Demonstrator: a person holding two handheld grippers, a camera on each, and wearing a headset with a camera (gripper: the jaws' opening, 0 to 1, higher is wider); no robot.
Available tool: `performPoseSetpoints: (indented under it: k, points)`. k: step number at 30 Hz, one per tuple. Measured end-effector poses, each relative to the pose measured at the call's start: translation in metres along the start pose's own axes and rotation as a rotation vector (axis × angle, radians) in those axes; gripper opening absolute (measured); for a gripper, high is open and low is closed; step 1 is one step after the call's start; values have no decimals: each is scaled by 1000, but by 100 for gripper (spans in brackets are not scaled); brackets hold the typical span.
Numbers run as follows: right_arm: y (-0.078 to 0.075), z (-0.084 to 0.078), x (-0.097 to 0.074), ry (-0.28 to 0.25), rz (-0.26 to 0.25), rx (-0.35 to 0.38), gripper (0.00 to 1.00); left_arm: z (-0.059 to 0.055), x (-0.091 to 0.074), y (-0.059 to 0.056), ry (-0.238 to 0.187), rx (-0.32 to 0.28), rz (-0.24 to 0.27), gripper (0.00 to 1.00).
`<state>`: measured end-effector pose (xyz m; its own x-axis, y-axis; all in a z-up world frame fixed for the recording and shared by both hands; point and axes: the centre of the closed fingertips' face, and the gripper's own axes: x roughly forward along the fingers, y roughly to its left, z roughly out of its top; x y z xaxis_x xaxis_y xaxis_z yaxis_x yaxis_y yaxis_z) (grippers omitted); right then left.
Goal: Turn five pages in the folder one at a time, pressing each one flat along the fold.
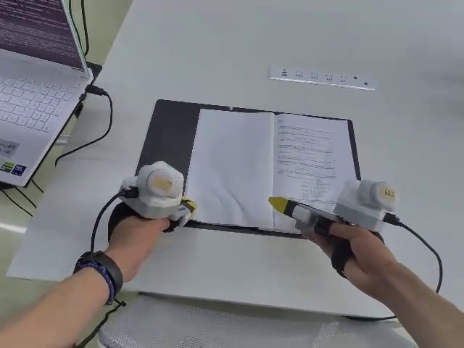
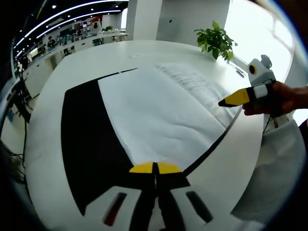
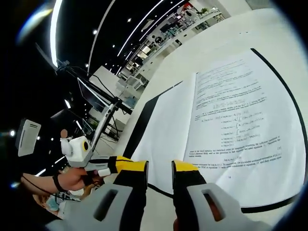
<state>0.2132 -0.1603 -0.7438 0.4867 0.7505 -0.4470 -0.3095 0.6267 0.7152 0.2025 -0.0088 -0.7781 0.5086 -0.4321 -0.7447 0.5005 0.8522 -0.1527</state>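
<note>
A black folder (image 1: pixel 170 134) lies open on the white table. Its left side carries a blank white page (image 1: pixel 232 167) and its right side a printed page (image 1: pixel 312 159), with the fold between them. My left gripper (image 1: pixel 185 206) rests at the folder's near left edge, its yellow tips (image 2: pixel 155 168) pressed together with nothing between them, at the blank page's (image 2: pixel 159 120) near edge. My right gripper (image 1: pixel 279 205) hovers over the near edge of the printed page (image 3: pixel 240 120), by the fold. Its jaws (image 3: pixel 160 168) stand apart and hold nothing.
An open laptop (image 1: pixel 32 94) sits at the far left with a black cable (image 1: pixel 94 138) trailing over the table. A white power strip (image 1: pixel 322 77) lies beyond the folder. The table's near edge runs just under both hands. A potted plant (image 2: pixel 216 41) stands far off.
</note>
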Motion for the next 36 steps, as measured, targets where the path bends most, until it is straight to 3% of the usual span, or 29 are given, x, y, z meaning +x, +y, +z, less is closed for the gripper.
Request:
performPoseSetpoints:
  k: [3,11,20,29,36]
  points:
    - [-3,-1,-2,7,-5,-4,18,-7,1,-1,15,2,4,0]
    - [-8,2,2,33,-7,-39,17,-7,2,2,-17,12,8,0]
    - [-12,27,18,16,3,-72,12,-7,4,1,-34,47,26,0]
    - [-13,48,37,-1,-3,-88,7,-8,6,4,-42,30,17,0]
    - [-16,59,48,-21,-10,-55,2,-9,8,5,-42,21,12,0]
